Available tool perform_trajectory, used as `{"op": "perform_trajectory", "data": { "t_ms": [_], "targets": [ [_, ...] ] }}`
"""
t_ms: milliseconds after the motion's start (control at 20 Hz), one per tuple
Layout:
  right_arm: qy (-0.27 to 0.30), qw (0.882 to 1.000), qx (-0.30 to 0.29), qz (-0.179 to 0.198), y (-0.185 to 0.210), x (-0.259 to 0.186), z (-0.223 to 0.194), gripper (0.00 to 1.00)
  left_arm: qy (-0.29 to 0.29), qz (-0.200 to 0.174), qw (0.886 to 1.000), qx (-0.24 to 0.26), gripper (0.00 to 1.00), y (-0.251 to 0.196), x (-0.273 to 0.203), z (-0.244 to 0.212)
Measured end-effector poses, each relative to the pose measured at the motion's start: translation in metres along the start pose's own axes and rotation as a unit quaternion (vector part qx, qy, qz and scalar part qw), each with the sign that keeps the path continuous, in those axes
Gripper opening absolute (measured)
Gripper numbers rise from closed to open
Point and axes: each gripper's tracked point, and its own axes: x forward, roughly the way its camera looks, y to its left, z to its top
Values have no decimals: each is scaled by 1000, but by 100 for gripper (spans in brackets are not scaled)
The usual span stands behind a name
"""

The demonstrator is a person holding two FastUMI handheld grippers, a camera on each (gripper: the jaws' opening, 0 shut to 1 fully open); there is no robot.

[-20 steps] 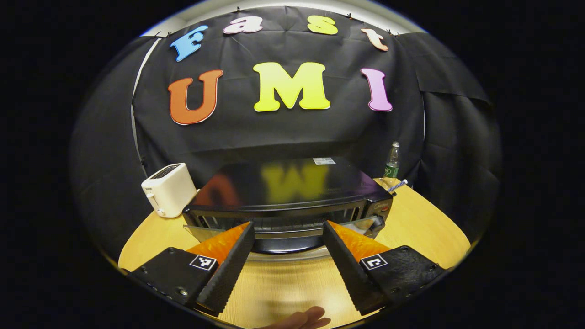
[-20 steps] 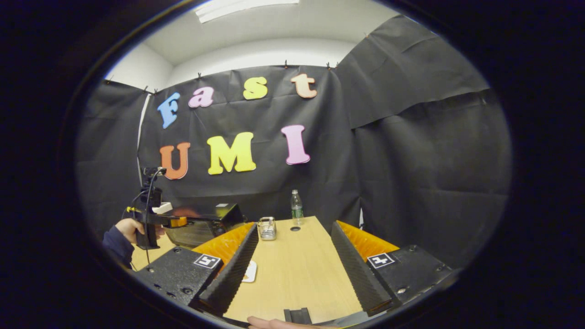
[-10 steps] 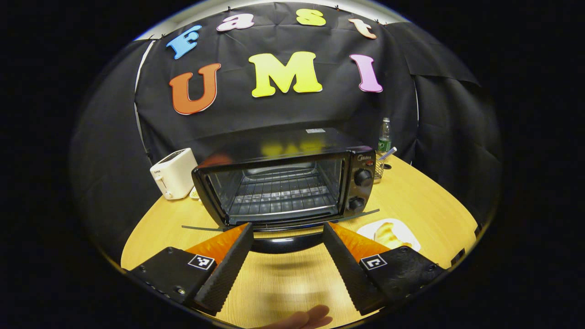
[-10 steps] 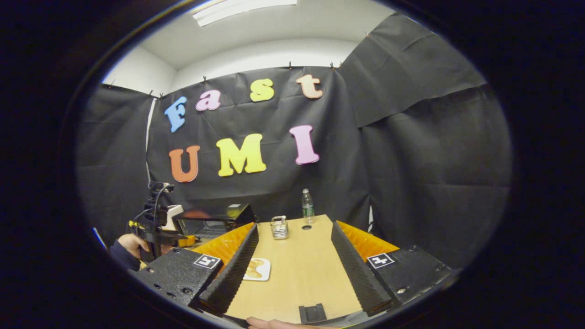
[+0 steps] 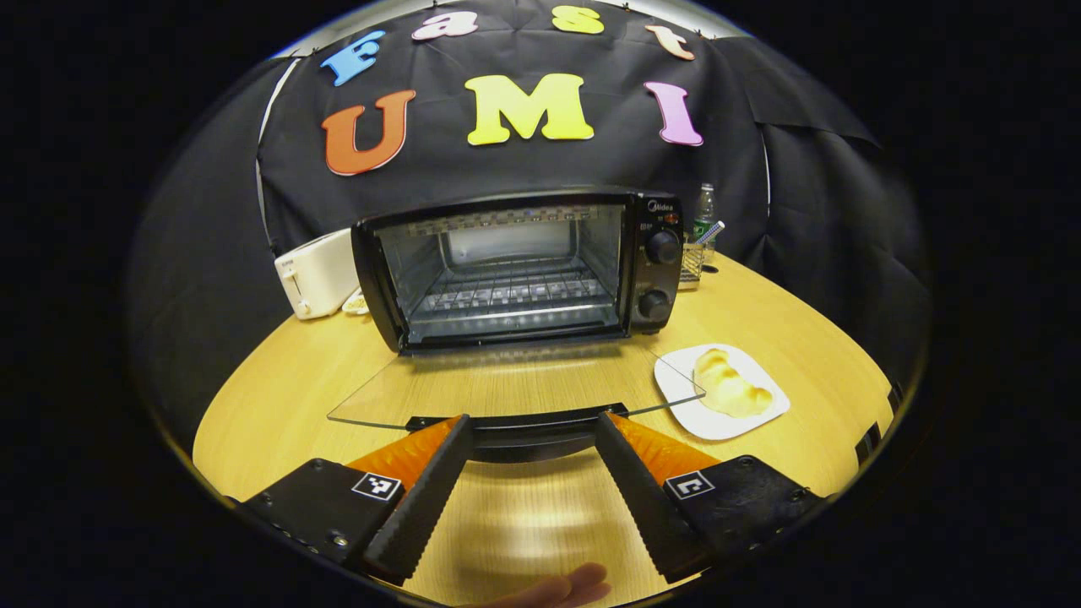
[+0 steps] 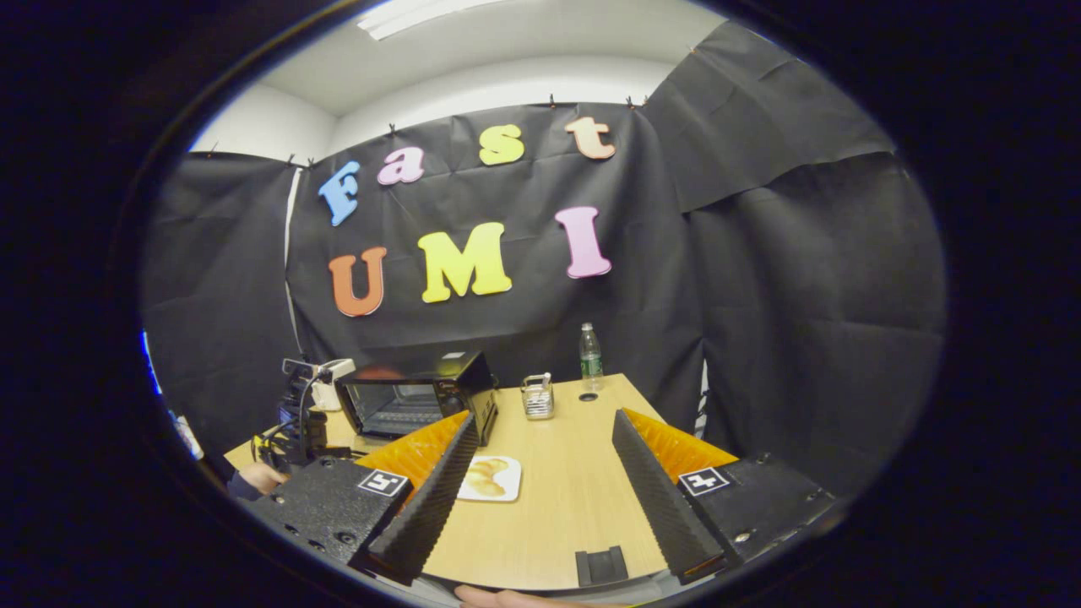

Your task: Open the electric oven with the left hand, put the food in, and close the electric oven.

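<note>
A croissant [image 5: 730,384] lies on a white plate [image 5: 681,397] right of the open oven [image 5: 515,266]. It looks light, soft and flaky; grip gently across its middle. Both the left gripper [image 5: 530,460] and right gripper [image 6: 540,469] are spread, empty.

This is a recording booth, not a real kitchen: black cloth [image 6: 760,279] covers the walls, a white ceiling with a lamp [image 6: 422,13] shows above, and kitchen appliances stand on one round wooden table [image 5: 760,312].
</note>
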Motion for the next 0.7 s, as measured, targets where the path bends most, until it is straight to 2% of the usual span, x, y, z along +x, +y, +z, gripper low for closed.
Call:
{"op": "perform_trajectory", "data": {
  "t_ms": [150,400,550,700],
  "targets": [
    [13,1000,3,-1,0,5,-7,99,30,1,999,-15,96,-2,10,-27],
    [26,1000,7,15,9,11,-17,99,14,9,1000,-5,97,-5,9,-29],
    [30,999,6,16,11,22,-24,100,-38,23,999,5,96,-7,-10,-7],
    [41,999,6,18,17,39,-38,100,-91,29,995,1,96,-4,-53,23]
  ]
}}
